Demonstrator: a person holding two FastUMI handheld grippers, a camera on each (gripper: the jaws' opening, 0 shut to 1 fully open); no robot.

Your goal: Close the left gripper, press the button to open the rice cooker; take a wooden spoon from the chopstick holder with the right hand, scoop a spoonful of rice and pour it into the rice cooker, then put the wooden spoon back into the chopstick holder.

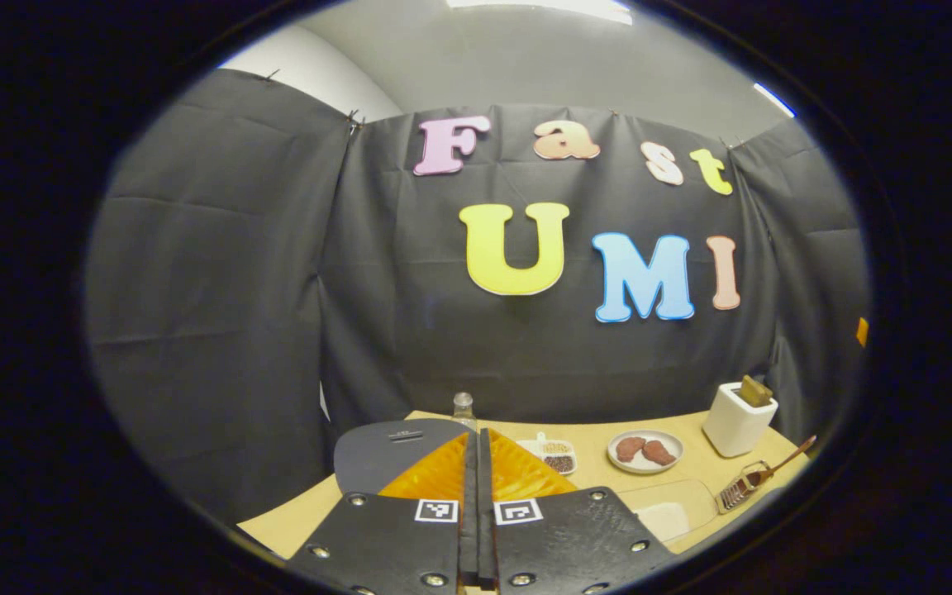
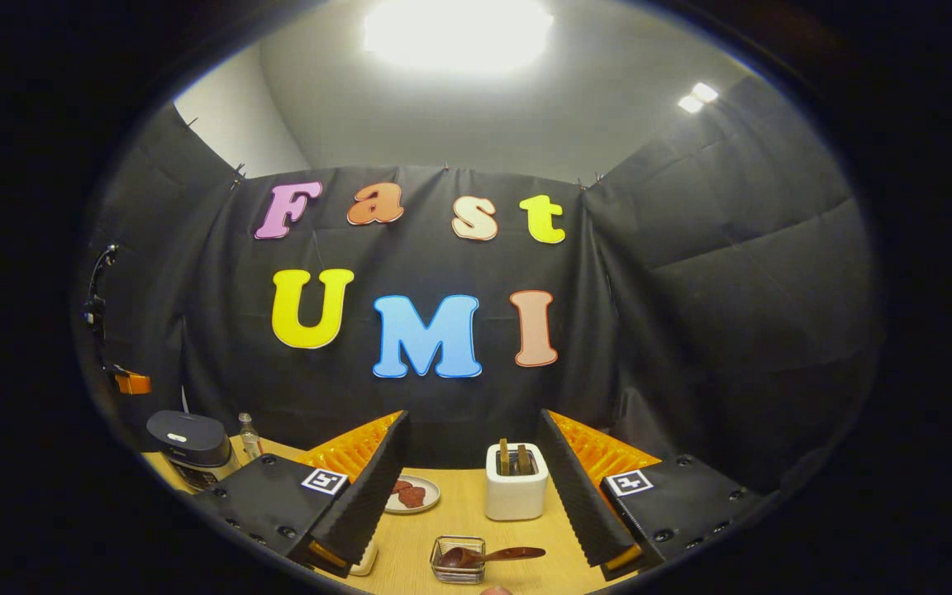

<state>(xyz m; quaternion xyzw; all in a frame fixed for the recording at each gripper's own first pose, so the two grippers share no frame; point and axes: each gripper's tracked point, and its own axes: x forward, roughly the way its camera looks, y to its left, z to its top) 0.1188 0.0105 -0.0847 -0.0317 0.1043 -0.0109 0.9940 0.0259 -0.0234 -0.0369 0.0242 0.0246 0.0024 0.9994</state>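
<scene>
The dark grey rice cooker with a rounded lid (image 2: 188,442) stands closed at the far left corner of the light wooden tabletop (image 2: 459,512); in the left gripper view its lid (image 1: 397,450) sits just beyond the left gripper (image 1: 477,463), whose two fingers are pressed together with nothing between them. A small clear bottle (image 1: 463,407) stands just behind the cooker at the back edge of the tabletop.

The brown wooden spoon (image 2: 488,555) lies with its bowl in a small wire mesh basket (image 2: 457,560) near the front edge of the tabletop, its handle sticking out over the rim to one side; in the left gripper view the spoon (image 1: 778,464) and basket (image 1: 739,489) lie towards the right edge. The right gripper (image 2: 472,487) hangs above the tabletop with its fingers spread wide apart and empty, the basket and spoon showing between them.

Behind the basket stands a white box-shaped holder (image 2: 516,492) with wooden pieces poking up from its top. To its left is a round white plate with two reddish-brown pieces (image 2: 411,494) on it. Beside the plate in the left gripper view lies a small white tray of dark and pale grains (image 1: 554,454)
</scene>
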